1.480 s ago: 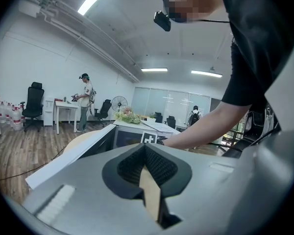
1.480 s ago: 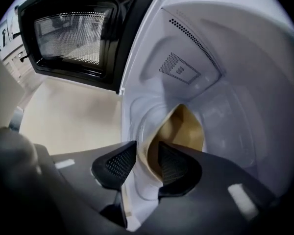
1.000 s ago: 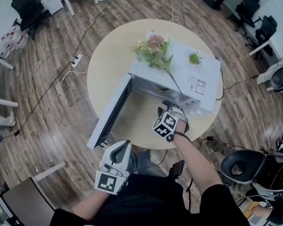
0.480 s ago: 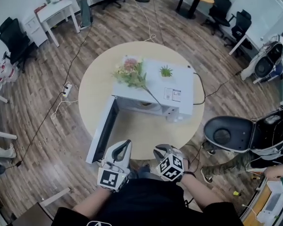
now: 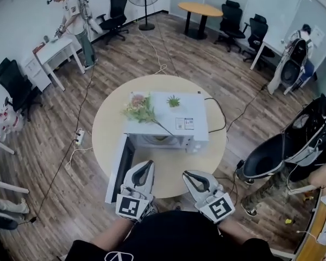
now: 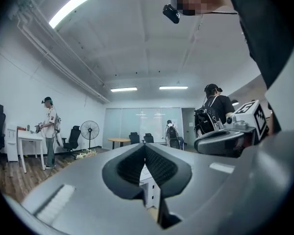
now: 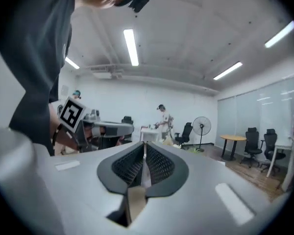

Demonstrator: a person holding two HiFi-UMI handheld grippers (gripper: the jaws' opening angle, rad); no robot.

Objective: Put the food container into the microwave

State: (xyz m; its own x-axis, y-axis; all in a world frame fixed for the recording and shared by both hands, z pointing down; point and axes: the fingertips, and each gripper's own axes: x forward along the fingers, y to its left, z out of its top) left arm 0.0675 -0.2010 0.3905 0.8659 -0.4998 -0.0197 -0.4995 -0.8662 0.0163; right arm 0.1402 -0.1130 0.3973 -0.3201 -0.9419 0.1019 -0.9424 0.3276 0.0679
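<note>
The white microwave (image 5: pixel 174 116) stands on the round beige table (image 5: pixel 106 129), its door (image 5: pixel 121 167) swung open toward me on the left. A pale round shape (image 5: pixel 158 141) shows in the cavity; I cannot tell for sure that it is the food container. Both grippers are held close to my body at the near table edge, apart from the microwave. My left gripper (image 5: pixel 145 165) (image 6: pixel 145 148) is shut and holds nothing. My right gripper (image 5: pixel 189 174) (image 7: pixel 144 148) is also shut and holds nothing.
A bunch of flowers (image 5: pixel 138 109) and a small green plant (image 5: pixel 174 100) sit on the microwave's top. Its cable (image 5: pixel 220 113) runs off the table's right side. A dark office chair (image 5: pixel 271 154) stands close on the right. A person (image 5: pixel 70 18) works at a far desk.
My right gripper has drawn back from the microwave's opening to my body, beside the left one. The head view has risen and shows more of the room.
</note>
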